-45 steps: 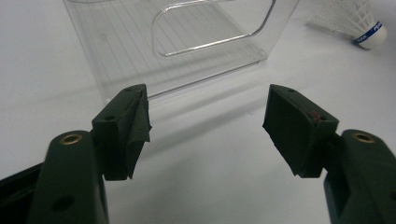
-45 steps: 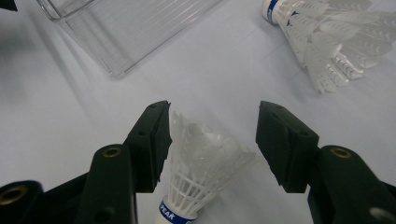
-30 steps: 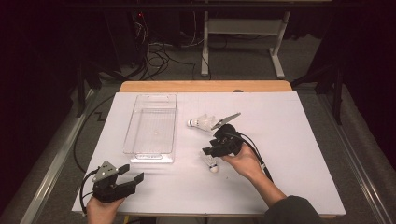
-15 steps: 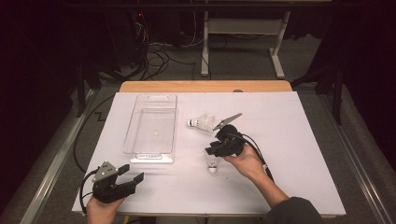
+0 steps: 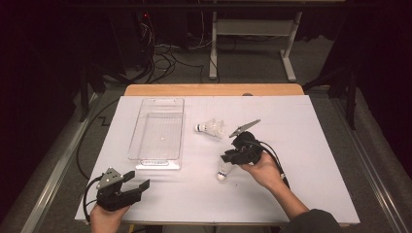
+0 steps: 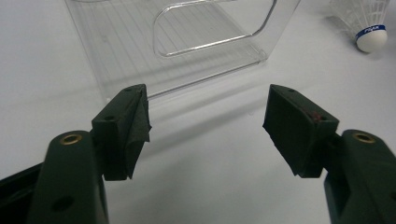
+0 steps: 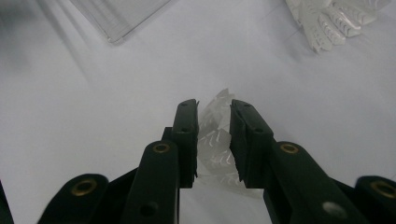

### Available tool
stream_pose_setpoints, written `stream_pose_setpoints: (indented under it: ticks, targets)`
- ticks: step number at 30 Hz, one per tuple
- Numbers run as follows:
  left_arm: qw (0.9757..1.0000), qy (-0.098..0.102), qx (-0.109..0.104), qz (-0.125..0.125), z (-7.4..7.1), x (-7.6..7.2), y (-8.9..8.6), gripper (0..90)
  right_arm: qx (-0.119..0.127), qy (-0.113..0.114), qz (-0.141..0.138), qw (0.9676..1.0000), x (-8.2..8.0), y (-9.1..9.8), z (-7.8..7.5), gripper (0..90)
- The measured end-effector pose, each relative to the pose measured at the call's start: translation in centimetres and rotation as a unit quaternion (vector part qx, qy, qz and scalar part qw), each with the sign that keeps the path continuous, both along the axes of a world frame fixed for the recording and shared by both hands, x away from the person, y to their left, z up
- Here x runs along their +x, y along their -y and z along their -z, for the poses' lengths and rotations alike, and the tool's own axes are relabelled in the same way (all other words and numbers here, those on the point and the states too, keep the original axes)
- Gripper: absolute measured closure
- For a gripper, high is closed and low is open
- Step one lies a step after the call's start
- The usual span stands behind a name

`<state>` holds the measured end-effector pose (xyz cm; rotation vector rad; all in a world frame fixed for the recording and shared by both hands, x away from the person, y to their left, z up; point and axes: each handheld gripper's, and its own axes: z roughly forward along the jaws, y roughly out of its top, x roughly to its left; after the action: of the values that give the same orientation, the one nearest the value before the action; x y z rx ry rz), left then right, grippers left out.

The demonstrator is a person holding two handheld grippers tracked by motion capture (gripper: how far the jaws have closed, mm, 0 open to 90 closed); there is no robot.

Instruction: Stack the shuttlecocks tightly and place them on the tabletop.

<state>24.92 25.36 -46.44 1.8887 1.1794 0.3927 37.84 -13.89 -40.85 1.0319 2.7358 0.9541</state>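
Observation:
A white shuttlecock (image 5: 223, 172) lies on the white table cover with its cork toward the person. My right gripper (image 5: 228, 160) is shut on its feather skirt (image 7: 215, 140); the jaws have just been closing, and both pads touch the skirt. A second shuttlecock (image 5: 210, 128) lies on its side a little farther back, and its skirt (image 7: 331, 18) reaches the right gripper view's top edge. My left gripper (image 5: 138, 180) rests near the front left corner, open and empty (image 6: 208, 126). It faces the clear tray's (image 6: 187, 46) handle end.
The clear plastic tray (image 5: 154, 164) sits empty at the centre left, its corner (image 7: 121, 18) also in the right gripper view. A shuttlecock with a blue-banded cork (image 6: 369, 37) lies at the left gripper view's upper right. A wooden table edge (image 5: 214, 90) runs along the back.
The right gripper's jaws have drawn in around the near shuttlecock's skirt with barely any hand movement. The left gripper has stayed where it was.

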Motion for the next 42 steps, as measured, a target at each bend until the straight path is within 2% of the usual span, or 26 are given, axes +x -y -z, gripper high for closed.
stream_pose_setpoints:
  ticks: [18, 30, 39, 42]
  targets:
    - [1.0, 0.001, 0.003, 0.002, 0.0, 0.0, 0.1, 32.2, -0.001, -0.016, -0.006, 0.9999, -1.5, 2.2, 0.4, 79.2]
    - [1.0, 0.001, 0.003, 0.0, 0.0, 0.0, 0.1, 32.2, -0.008, -0.026, -0.016, 0.9995, -2.3, 3.4, 0.8, 90.0]
    - [1.0, 0.001, 0.002, -0.001, 0.0, 0.0, 0.0, 32.3, -0.002, -0.012, -0.012, 0.9998, -2.1, 3.6, 0.7, 90.0]
    - [1.0, 0.001, 0.003, 0.0, 0.0, 0.0, 0.0, 32.3, 0.002, -0.008, 0.0, 1.0, -2.0, 3.8, 0.6, 90.0]
